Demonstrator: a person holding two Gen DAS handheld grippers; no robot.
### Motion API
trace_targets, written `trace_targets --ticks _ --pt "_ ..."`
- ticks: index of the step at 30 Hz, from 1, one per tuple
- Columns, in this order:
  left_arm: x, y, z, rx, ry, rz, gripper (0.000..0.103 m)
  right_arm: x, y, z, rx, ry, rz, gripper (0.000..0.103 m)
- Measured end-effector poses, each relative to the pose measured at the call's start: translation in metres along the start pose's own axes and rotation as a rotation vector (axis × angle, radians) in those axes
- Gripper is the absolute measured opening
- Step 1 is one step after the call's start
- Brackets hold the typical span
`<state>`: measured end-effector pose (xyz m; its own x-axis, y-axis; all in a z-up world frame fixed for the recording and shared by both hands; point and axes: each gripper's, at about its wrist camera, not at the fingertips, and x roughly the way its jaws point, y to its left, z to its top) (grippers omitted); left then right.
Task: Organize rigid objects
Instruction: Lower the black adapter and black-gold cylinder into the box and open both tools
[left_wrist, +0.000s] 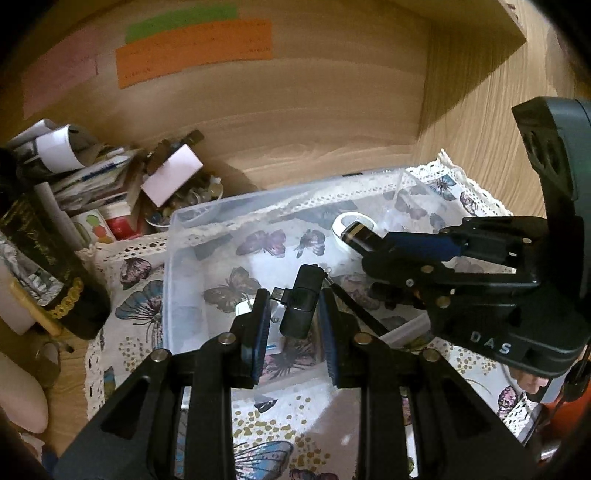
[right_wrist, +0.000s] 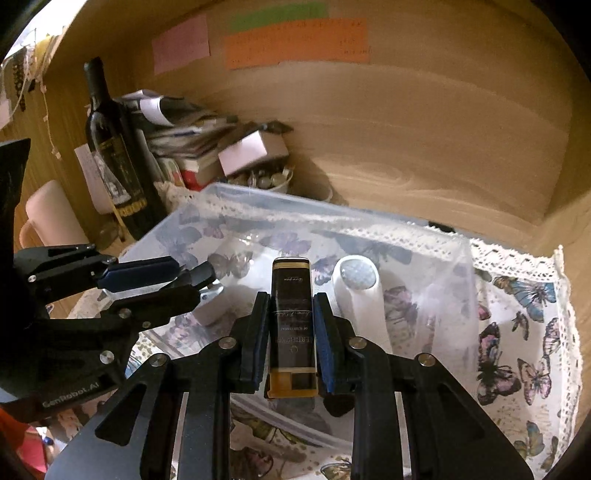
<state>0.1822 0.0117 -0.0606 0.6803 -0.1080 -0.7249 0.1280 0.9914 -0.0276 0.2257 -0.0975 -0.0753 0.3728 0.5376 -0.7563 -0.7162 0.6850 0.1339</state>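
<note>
Inside clear bin (right_wrist: 443, 236) walls, left gripper (left_wrist: 291, 314) fingers pinch black adapter (left_wrist: 301, 306); right gripper (right_wrist: 291, 332) fingers pinch dark box (right_wrist: 291, 332).

1. Both views were dim and warm-toned, lit from above.
2. Fisheye bending curved the wooden back panel (right_wrist: 424, 122) and blackened the corners.
3. Coloured notes (left_wrist: 194, 50) were smeared unreadable.
4. Soft glare sat on the clear bin (right_wrist: 436, 236) rim.
</note>
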Motion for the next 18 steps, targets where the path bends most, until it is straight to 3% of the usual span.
trace_targets --ticks 4,10,18 --pt "0.003 0.001 0.001 -0.003 0.007 -0.004 0.026 0.007 0.002 -0.001 -0.006 0.041 -0.011 0.022" --pt "0.001 0.002 0.001 -0.007 0.002 0.003 0.026 0.005 0.002 0.000 -0.013 0.020 0.006 0.023" --pt "-0.016 0.005 0.004 -0.021 -0.017 -0.010 0.030 -0.015 0.004 0.003 -0.020 -0.032 -0.026 0.034"
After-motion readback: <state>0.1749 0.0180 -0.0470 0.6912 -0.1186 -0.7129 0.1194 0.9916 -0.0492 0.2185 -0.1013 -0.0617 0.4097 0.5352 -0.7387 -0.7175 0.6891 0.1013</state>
